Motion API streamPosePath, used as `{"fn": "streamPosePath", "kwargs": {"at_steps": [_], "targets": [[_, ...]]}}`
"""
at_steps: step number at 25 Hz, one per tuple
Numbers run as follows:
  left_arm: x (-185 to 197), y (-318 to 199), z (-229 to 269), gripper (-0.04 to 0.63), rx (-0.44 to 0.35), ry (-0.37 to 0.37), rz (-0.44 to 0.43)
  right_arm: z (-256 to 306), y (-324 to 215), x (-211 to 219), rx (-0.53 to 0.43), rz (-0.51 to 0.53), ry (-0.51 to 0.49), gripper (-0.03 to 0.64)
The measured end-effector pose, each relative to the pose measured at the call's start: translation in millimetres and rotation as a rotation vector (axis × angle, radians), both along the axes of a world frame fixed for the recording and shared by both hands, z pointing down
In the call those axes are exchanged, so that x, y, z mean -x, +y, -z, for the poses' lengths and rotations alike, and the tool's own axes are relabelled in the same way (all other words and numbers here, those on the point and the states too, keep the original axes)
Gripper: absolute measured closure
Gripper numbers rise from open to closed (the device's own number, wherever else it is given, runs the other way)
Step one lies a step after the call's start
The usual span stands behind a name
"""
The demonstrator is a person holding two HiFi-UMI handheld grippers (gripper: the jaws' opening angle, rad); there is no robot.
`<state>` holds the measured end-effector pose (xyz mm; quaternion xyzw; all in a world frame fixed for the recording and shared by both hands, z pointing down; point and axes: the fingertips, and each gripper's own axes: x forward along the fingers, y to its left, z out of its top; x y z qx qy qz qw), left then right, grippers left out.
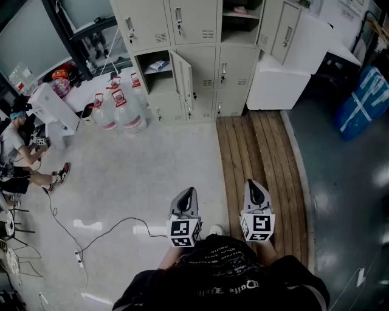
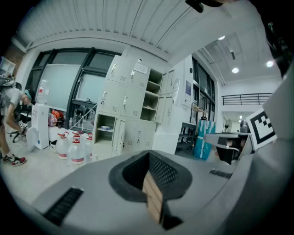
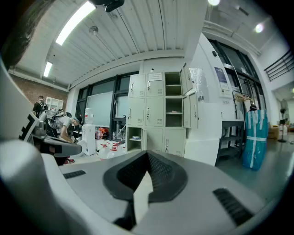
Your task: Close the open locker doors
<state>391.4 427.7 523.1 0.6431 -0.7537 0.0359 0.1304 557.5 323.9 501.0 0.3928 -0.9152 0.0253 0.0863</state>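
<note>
A bank of cream lockers point(image 1: 194, 48) stands far ahead across the floor. One low door point(image 1: 182, 82) hangs open beside its compartment point(image 1: 155, 67), which holds a small item. At the upper right, open shelves point(image 1: 242, 15) show, with tall doors point(image 1: 284, 33) swung out beside them. In the right gripper view the same open shelves point(image 3: 173, 98) and the low open compartment point(image 3: 134, 137) show. My left gripper point(image 1: 187, 195) and right gripper point(image 1: 255, 191) are held close to my body, far from the lockers. Both are shut and hold nothing.
Water jugs point(image 1: 118, 109) stand left of the lockers. A person point(image 1: 18, 152) sits at the far left. A cable point(image 1: 103, 234) runs over the pale floor. A wooden platform point(image 1: 261, 152) leads to a white cabinet point(image 1: 276, 82). A blue wrapped bundle point(image 1: 368, 100) is at the right.
</note>
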Motion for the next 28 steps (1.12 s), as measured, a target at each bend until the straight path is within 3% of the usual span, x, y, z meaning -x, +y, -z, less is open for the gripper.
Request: {"fn": "streamPosePath", "kwargs": {"at_steps": [7, 19, 24, 28], "targets": [[-20, -8, 1, 0.588, -0.017, -0.002, -0.021, -3, 2, -4, 0.009, 0.024, -0.001, 0.614], [-24, -25, -12, 0.588, -0.008, 0.009, 0.016, -17, -19, -7, 0.03, 0.076, -0.041, 0.611], [-16, -39, -15, 0.588, -0.039, 0.054, -0.003, -30, -23, 7, 0.059, 0.119, -0.009, 0.611], [5, -65, -25, 0.588, -0.013, 0.018, -0.018, -37, -42, 24, 0.073, 0.105, -0.015, 0.611]]}}
